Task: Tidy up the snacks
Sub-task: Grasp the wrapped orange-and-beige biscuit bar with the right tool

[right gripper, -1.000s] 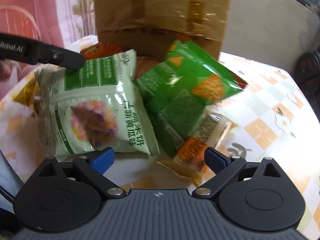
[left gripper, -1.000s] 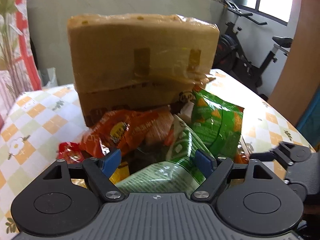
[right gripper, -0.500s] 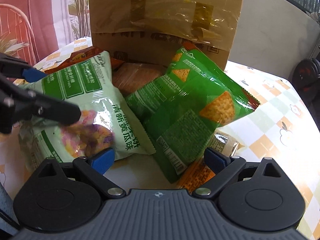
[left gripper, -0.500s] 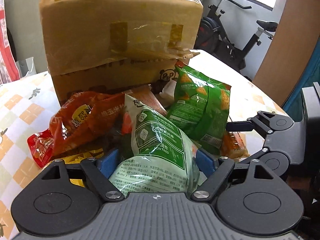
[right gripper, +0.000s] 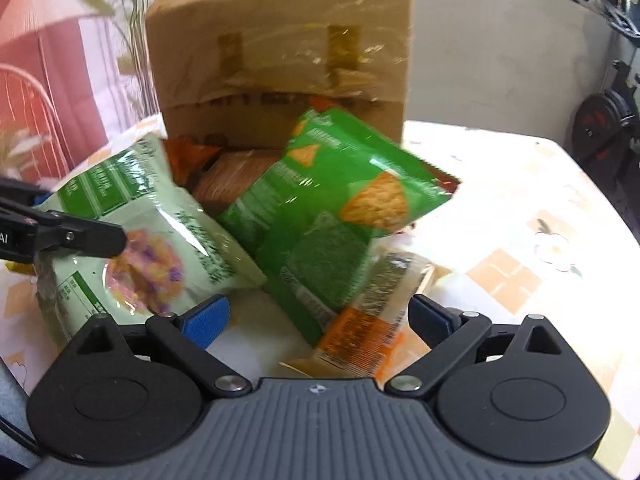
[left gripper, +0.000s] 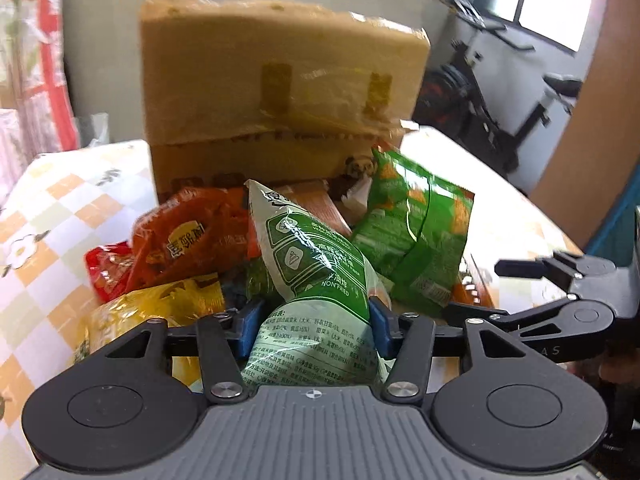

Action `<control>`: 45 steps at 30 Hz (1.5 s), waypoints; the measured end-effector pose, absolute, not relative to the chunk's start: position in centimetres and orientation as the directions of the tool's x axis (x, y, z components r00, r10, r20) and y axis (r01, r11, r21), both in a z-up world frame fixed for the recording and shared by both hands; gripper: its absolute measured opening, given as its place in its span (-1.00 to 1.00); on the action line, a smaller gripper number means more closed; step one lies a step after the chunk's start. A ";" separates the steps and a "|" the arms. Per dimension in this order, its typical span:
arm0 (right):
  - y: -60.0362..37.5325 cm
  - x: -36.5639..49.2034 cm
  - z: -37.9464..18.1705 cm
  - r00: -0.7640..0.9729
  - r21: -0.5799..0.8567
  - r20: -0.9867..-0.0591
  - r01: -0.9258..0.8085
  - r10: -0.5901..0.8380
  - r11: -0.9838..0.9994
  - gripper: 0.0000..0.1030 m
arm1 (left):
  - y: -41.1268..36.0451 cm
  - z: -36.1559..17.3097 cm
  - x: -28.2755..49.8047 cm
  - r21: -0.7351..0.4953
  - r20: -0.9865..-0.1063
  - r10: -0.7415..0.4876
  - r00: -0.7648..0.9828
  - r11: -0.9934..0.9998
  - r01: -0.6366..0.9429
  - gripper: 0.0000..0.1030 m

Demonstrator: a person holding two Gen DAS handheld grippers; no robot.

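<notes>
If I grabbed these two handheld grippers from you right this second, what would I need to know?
Left gripper: jaws just closed onto the pale green crinkly snack bag, pads pressing its sides.
Right gripper: open, holding nothing, hovering over the orange-and-clear wrapped snack.
The bright green chip bag and orange-red packets are piled against the taped cardboard box.
Done: one bag gripped. Left: everything else is unsorted.

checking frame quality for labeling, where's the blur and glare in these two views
Left wrist: taped brown cardboard box motion-smeared, glare streaks on the pale green snack bag. Right wrist: bright green chip bag blurred, checked tablecloth blown out white.
</notes>
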State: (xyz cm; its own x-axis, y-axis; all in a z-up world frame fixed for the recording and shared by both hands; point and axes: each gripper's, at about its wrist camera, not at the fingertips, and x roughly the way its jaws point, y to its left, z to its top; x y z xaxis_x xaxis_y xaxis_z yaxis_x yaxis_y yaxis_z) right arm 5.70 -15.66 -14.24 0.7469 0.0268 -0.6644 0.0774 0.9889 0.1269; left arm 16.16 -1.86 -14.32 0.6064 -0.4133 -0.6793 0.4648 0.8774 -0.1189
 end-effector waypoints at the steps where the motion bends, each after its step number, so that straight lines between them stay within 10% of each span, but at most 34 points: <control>1: -15.9 5.4 -14.2 0.751 0.124 -0.660 0.081 0.021 0.989 0.76 | -1.7 -14.0 15.7 -0.124 -0.664 -0.411 0.624 0.884 0.451 0.09; 7: -17.9 4.9 -14.5 0.752 0.181 -0.659 0.158 0.000 0.971 0.23 | -1.2 -11.8 12.6 -0.099 -0.539 -0.375 0.754 0.918 0.385 0.09; 45: -21.7 5.6 -14.7 0.706 0.139 -0.705 0.232 -0.068 0.963 -0.26 | -0.2 -10.6 10.6 -0.111 -0.443 -0.283 0.851 0.959 0.262 0.09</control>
